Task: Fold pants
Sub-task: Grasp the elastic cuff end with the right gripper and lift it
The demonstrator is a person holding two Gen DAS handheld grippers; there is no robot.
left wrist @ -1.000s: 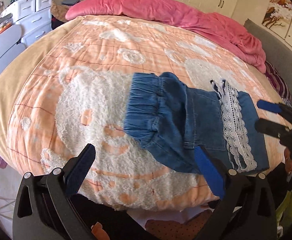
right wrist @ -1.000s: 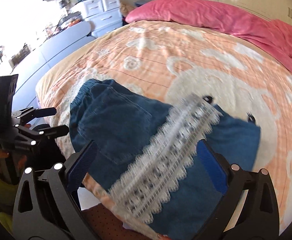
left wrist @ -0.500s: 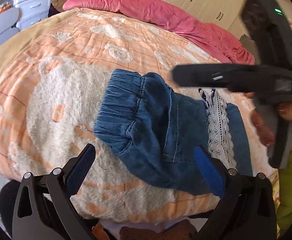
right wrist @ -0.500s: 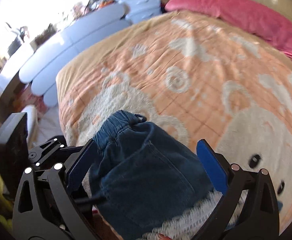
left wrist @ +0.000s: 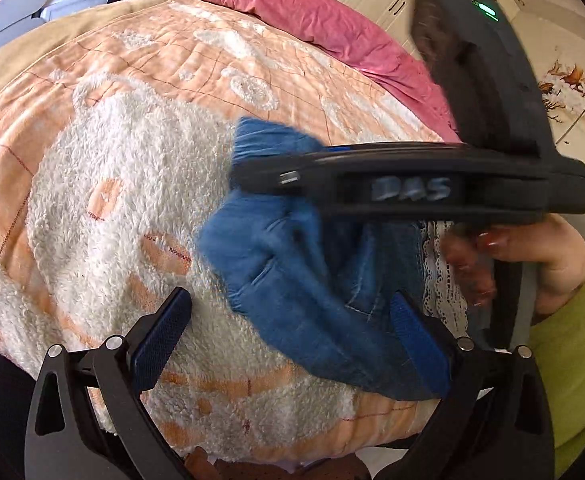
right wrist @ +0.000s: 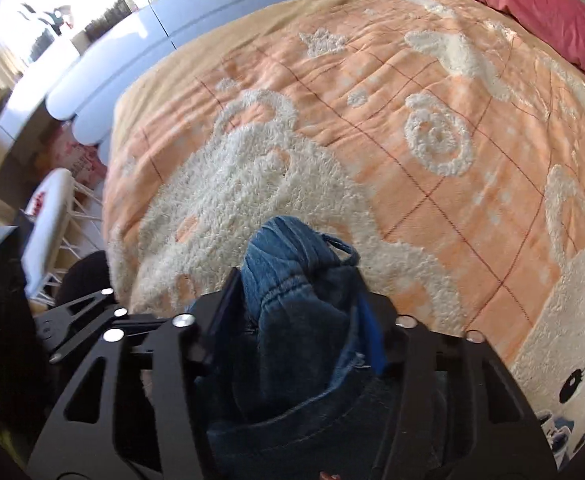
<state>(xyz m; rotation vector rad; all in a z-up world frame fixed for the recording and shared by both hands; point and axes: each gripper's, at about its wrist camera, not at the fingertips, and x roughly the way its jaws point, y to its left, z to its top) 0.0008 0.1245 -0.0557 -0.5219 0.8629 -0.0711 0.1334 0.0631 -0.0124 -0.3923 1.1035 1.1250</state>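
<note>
Across the bed the right gripper has swung over from the lace-hem end to the waistband end of the pants, and its fingers have just been closing: the gathered denim waistband now sits bunched between them, clamped. Its black body crosses the left wrist view just above the garment, held by a hand in a yellow-green sleeve. The left gripper has come a little lower; its fingers stand spread and released, nothing between them, with the near edge of the denim lying just ahead of them.

As I judge it, the pants are already doubled into a short bundle, the white lace trim lying at the far side from the waistband. What is left seems to be one more fold, carrying the pinched waistband over toward the lace, then smoothing.

Ahead of the right fingers the orange quilt lies bare, plenty of room to lay the cloth out. The bed edge runs close beneath the left fingers, so the bundle sits near the drop. A pink duvet lies well beyond.
</note>
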